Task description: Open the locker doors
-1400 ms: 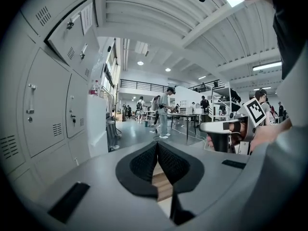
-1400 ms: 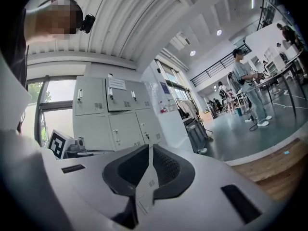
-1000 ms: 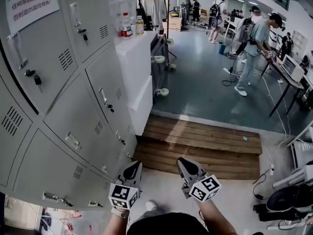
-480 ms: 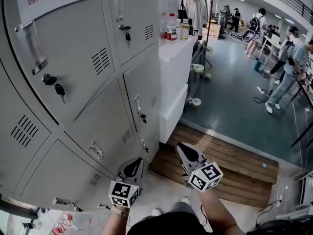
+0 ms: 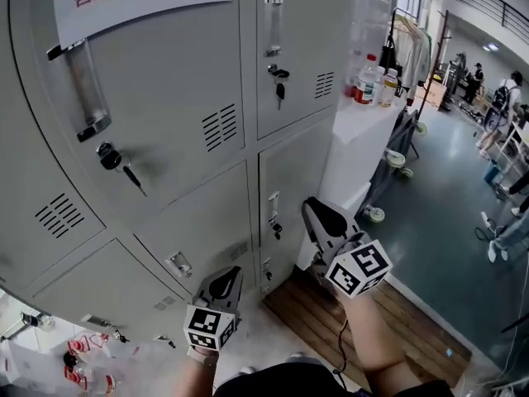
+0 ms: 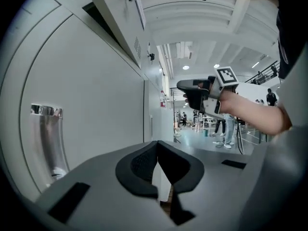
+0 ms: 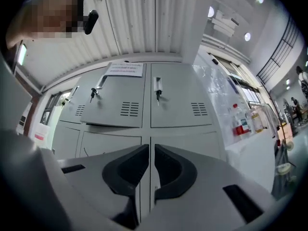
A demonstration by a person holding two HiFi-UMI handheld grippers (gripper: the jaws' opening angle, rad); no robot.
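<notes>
A bank of grey lockers [image 5: 190,114] fills the head view. The upper left door [image 5: 157,81] carries a paper notice, a steel handle [image 5: 87,89] and a key [image 5: 111,157]. In the right gripper view this door [image 7: 113,105] stands slightly out from its frame. The upper right door [image 5: 289,48] and the door under it [image 5: 289,188] look closed. My right gripper [image 5: 312,209] is raised, shut and empty, a short way in front of the lower right door. My left gripper [image 5: 227,278] hangs low beside the bottom lockers, shut with nothing in it.
A white cabinet [image 5: 364,139] with bottles [image 5: 368,81] on top adjoins the lockers on the right. A wooden platform [image 5: 364,321] lies at their foot. Behind are a clothes rack [image 5: 409,40] and people [image 5: 504,98] in the open hall.
The view has swung left onto the lockers. My right gripper has risen from the bottom of the picture toward the lower right door. The left gripper stays low in the picture.
</notes>
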